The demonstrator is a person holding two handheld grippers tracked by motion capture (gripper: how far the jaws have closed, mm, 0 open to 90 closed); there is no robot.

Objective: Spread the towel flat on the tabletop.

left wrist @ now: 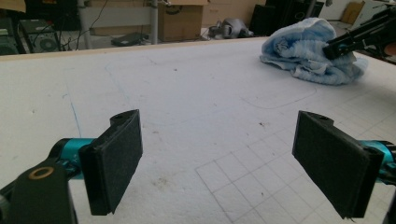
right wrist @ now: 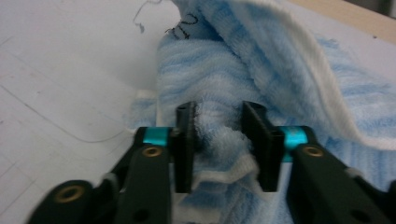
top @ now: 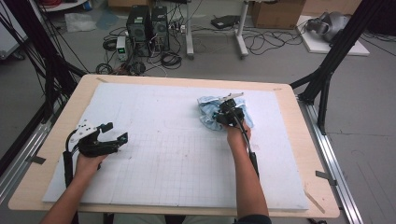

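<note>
Crumpled light-blue terry towel with a white hem (top: pixel 211 112) lies bunched on the white gridded foam mat (top: pixel 163 144), right of centre and toward the far edge. Right tool (right wrist: pixel 219 140) is set into the near side of the towel; its two black jaws stand narrow with a fold of blue pile and white hem pinched between the pads. In the high view the right tool (top: pixel 229 113) sits on top of the heap, the right hand (top: pixel 237 133) directly behind it. In the left gripper view the towel (left wrist: pixel 303 53) rests at far right with the right tool's jaw tip touching it. Left tool (left wrist: pixel 219 163) stands with jaws wide apart, nothing between them, above bare mat. Left tool (top: pixel 109 137) is well apart from the towel, near the left edge of the pale wooden worktop (top: pixel 299 140)
</note>
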